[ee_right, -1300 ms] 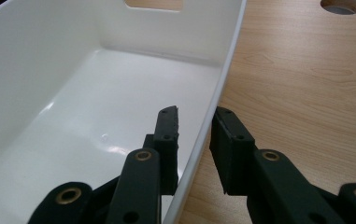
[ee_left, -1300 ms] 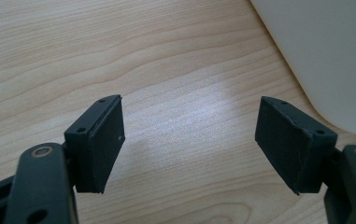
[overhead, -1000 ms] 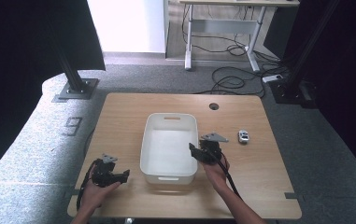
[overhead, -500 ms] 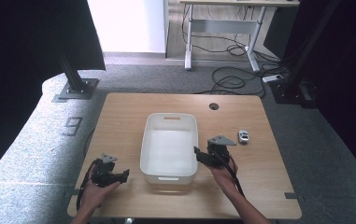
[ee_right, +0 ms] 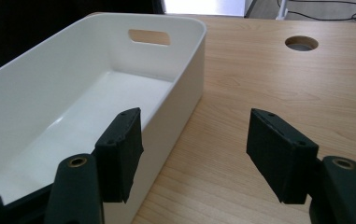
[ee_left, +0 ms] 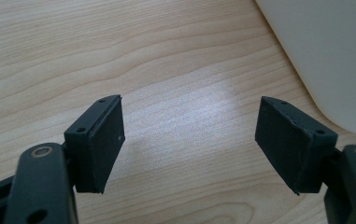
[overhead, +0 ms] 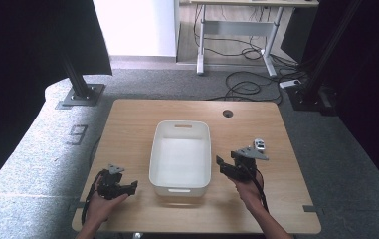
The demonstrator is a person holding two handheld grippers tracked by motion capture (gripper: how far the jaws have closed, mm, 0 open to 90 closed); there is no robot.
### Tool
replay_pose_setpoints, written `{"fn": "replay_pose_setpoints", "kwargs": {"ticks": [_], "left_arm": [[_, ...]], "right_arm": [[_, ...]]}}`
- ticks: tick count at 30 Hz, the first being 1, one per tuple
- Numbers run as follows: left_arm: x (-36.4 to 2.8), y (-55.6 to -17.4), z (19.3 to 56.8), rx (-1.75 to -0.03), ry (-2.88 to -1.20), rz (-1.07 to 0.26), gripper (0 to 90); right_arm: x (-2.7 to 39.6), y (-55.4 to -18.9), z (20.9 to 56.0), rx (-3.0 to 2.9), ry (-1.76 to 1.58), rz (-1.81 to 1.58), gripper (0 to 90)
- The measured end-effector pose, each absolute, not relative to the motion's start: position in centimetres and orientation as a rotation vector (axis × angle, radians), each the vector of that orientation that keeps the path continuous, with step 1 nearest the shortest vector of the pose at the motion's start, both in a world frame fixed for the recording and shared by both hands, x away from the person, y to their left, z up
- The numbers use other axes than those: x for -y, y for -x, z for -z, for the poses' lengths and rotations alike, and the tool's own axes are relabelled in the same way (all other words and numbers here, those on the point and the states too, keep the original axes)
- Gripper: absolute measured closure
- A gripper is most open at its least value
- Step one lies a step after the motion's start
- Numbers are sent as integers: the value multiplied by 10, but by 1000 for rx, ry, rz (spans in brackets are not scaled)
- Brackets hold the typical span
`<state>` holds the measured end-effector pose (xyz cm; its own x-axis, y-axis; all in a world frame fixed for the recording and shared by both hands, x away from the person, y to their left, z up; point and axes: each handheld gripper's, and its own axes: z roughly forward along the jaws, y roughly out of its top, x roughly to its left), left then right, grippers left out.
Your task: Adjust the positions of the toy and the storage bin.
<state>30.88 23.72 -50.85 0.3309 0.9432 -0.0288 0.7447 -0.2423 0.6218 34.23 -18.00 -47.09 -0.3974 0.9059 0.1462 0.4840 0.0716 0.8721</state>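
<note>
A light wooden tabletop [overhead: 127, 129] seen from above, carrying a white rectangular plastic bin [overhead: 180, 157] at its centre, long axis running away from the person, with a slot handle cut into each short wall; the bin's interior is bare. The left gripper [overhead: 133, 186], held in the person's left hand [overhead: 102, 206] near the front left corner of the tabletop, points toward the bin's near left corner and stands a little apart from it; in the left gripper view its two black jaws are spread wide over bare wood, nothing between them, with the bin's rounded white wall [ee_left: 334, 56] at upper right. The right gripper [overhead: 219, 162], held in the person's right hand [overhead: 249, 186], lies just beside the bin's right long wall, jaws directed toward it; in the right gripper view the jaws are likewise parted and hold nothing, the left jaw overlapping the bin's rim [ee_right: 187, 65] and the right jaw over bare tabletop. A grey three-cornered plate [overhead: 251, 152] tops the right gripper. A small grey-and-white object [overhead: 259, 145], too small to identify, rests on the tabletop just beyond that plate. A round cable hole [overhead: 228, 113] pierces the tabletop beyond the bin's far right corner. Grey carpet [overhead: 43, 134] surrounds the tabletop; cables [overhead: 246, 84] lie on the floor beyond it.
</note>
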Motion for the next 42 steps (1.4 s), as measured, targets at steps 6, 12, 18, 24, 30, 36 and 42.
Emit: {"fn": "replay_pose_setpoints", "kwargs": {"ticks": [6,12,18,24,30,36,42], "left_arm": [[-237,-309,509,-1478,-2064,-481,244],[-237,-309,509,-1479,-2063,-481,244],[-238,-309,509,-1481,-2061,-481,244],[-237,-309,509,-1481,-2063,-480,244],[-237,-309,509,-1480,-2067,-480,245],[-237,-309,510,-1481,-2068,-479,244],[-236,-309,510,-1481,-2070,-477,244]], "right_arm": [[192,-343,475,-1898,-1407,-1265,356],[202,-345,480,-1886,-1437,-1229,357],[211,-345,486,-1879,-1445,-1193,357],[218,-346,486,-1863,-1465,-1185,357],[226,-348,488,-1849,-1484,-1172,357],[231,-351,489,-1837,-1497,-1159,357],[237,-355,491,-1829,-1514,-1142,360]]}}
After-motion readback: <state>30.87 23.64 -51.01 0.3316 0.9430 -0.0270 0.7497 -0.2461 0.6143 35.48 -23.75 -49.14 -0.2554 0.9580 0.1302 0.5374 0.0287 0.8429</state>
